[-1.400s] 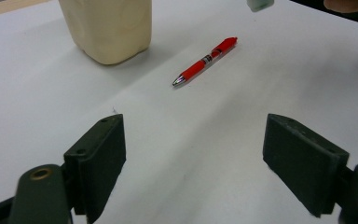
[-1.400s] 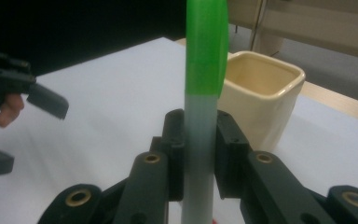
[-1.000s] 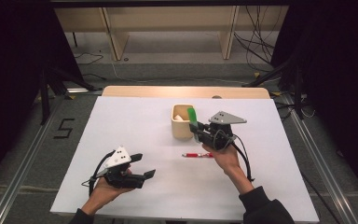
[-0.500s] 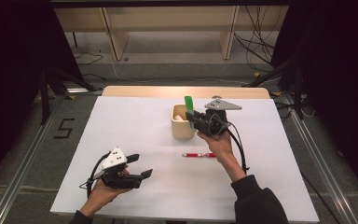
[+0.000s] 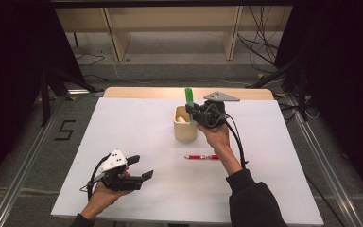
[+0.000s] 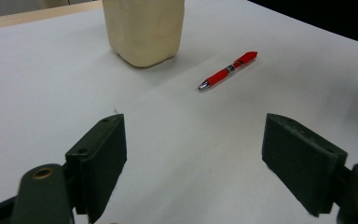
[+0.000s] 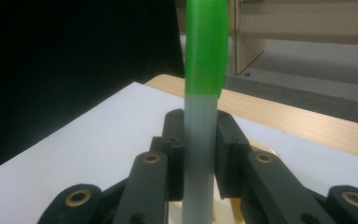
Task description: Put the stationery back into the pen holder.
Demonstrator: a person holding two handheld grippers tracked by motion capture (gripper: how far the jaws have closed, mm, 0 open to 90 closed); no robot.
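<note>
White covering spreads over the table (image 5: 123,127), with a strip of bare wood showing along its far edge and dark curtains closing in both sides of the room. Beyond the table, wooden shelf legs stand on a grey floor where cables lie in loops; a "5" is marked on the floor at the left.

Near the middle of the table stands a cream cup (image 5: 184,128). The right gripper (image 5: 192,115) hangs over the cup's right rim, its jaws clamped on a pen with a green cap (image 5: 188,98); the pen stands upright, the cap rising above the jaws and the pale barrel running down toward the cup's mouth. In the right gripper view the barrel (image 7: 198,154) sits squeezed between both pads. Whether the pen's lower end touches the cup cannot be told.

A red pen (image 5: 202,157) lies flat on the table just in front of the cup, under the right forearm, apart from both grippers.

At the near left corner the left gripper (image 5: 139,168) rests low in the hand, its jaws spread wide with nothing between them. They point toward the cup (image 6: 143,29) and red pen (image 6: 227,70), both well away.
</note>
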